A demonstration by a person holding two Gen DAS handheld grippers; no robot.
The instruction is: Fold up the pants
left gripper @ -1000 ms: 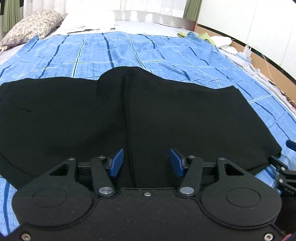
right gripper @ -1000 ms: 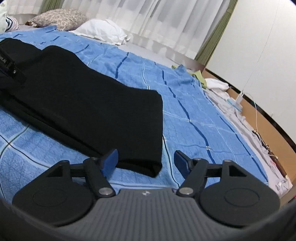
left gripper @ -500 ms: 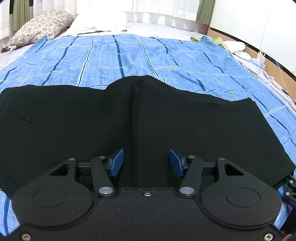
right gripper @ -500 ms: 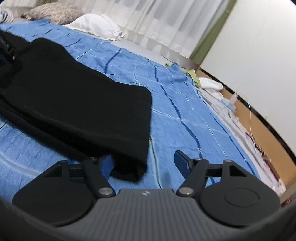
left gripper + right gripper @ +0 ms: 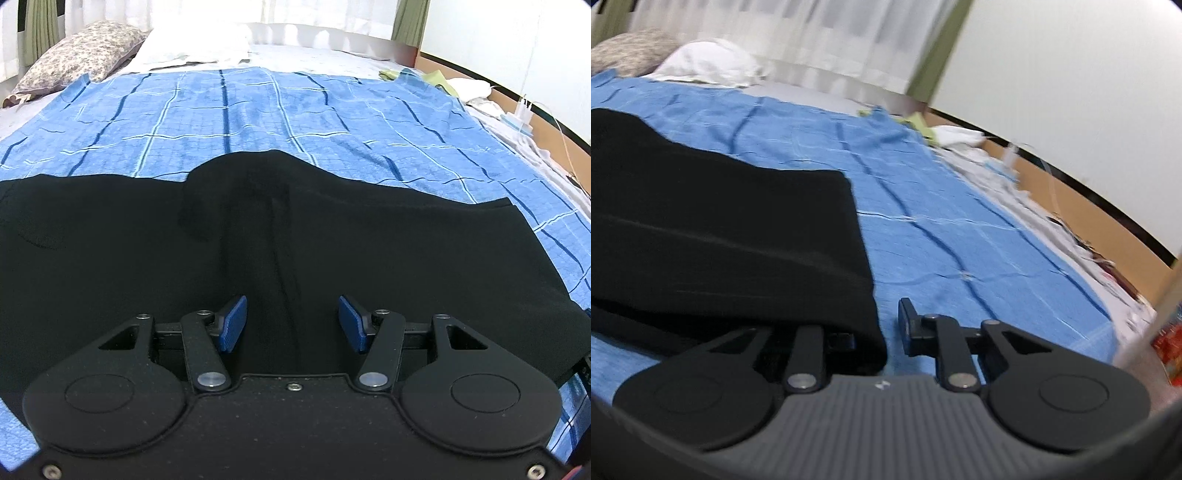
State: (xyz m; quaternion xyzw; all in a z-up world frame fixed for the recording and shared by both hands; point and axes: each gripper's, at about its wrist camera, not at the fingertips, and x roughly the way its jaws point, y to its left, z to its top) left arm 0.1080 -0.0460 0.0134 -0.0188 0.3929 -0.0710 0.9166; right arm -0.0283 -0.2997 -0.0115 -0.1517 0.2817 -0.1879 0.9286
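While wide over black pants, left hand-held gripper; right hand-held gripper just narrowing around hem.

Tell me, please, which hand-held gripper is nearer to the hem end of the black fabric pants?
Right. The right hand-held gripper has just been closing around the hem corner of the black fabric pants. The left hand-held gripper hovers open over their middle.
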